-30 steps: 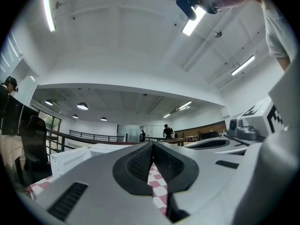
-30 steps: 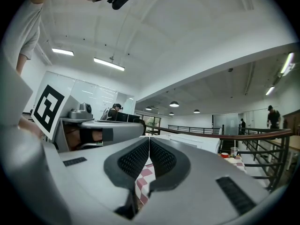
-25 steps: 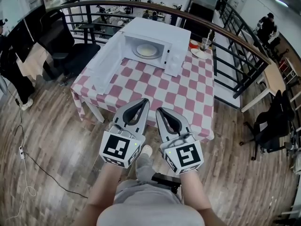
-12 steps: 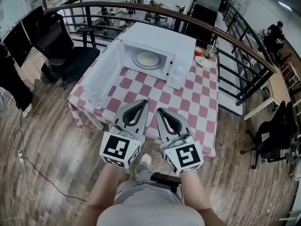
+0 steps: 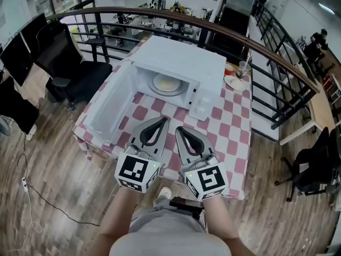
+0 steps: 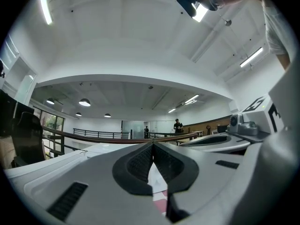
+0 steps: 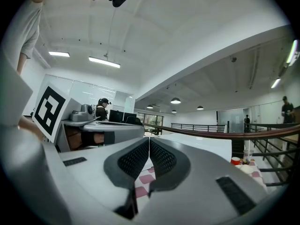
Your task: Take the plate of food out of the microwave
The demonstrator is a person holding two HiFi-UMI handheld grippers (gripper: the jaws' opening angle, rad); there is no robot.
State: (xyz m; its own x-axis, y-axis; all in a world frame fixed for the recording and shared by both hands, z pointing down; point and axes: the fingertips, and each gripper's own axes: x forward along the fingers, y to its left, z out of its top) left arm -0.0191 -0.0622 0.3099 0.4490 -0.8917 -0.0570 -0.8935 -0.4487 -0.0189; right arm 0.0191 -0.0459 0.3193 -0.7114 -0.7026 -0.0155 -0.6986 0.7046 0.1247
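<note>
Left gripper [image 5: 162, 120] and right gripper [image 5: 180, 128] both closed, empty — the plate of food [image 5: 166, 82] sits dead ahead inside the microwave [image 5: 184, 57], roughly equally near each.

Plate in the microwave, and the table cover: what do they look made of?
Plate: pale, smooth rim, likely ceramic or glass; too small to settle. Table cover: red-and-white checked, hanging limp over the edge, so cloth or thin vinyl, matte.
</note>
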